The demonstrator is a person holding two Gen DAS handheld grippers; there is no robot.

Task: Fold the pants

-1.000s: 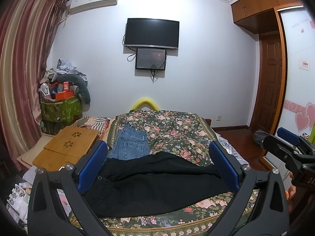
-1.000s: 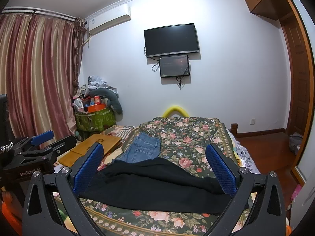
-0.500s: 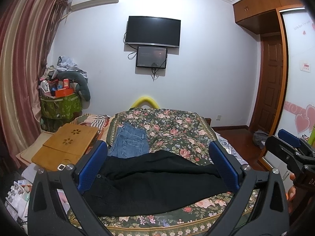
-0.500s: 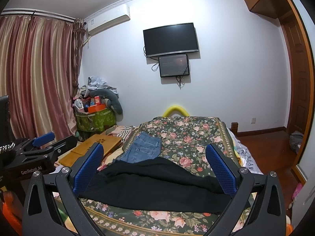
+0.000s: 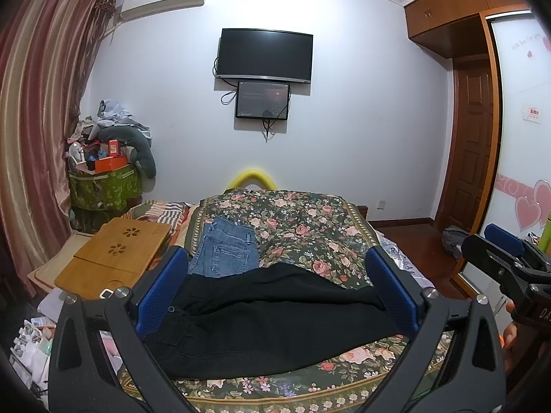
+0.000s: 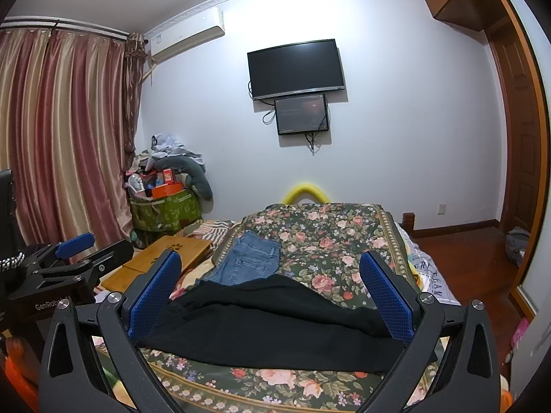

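Observation:
Black pants (image 5: 261,323) lie spread crosswise on the near end of the floral bed (image 5: 296,220), waist at the left; they also show in the right wrist view (image 6: 275,327). My left gripper (image 5: 275,292) is open and empty, held above and short of the pants. My right gripper (image 6: 272,296) is open and empty, likewise short of them. Each gripper shows at the edge of the other's view: the right gripper (image 5: 509,261) and the left gripper (image 6: 69,258).
Folded blue jeans (image 5: 225,251) lie on the bed behind the black pants, also in the right wrist view (image 6: 249,261). A wooden lap tray (image 5: 113,258) sits left of the bed. A cluttered green bin (image 5: 103,189) stands by the curtain. A wardrobe and door are at the right.
Both grippers have shifted slightly, staying open; the left view has drifted a little. The pants have not moved.

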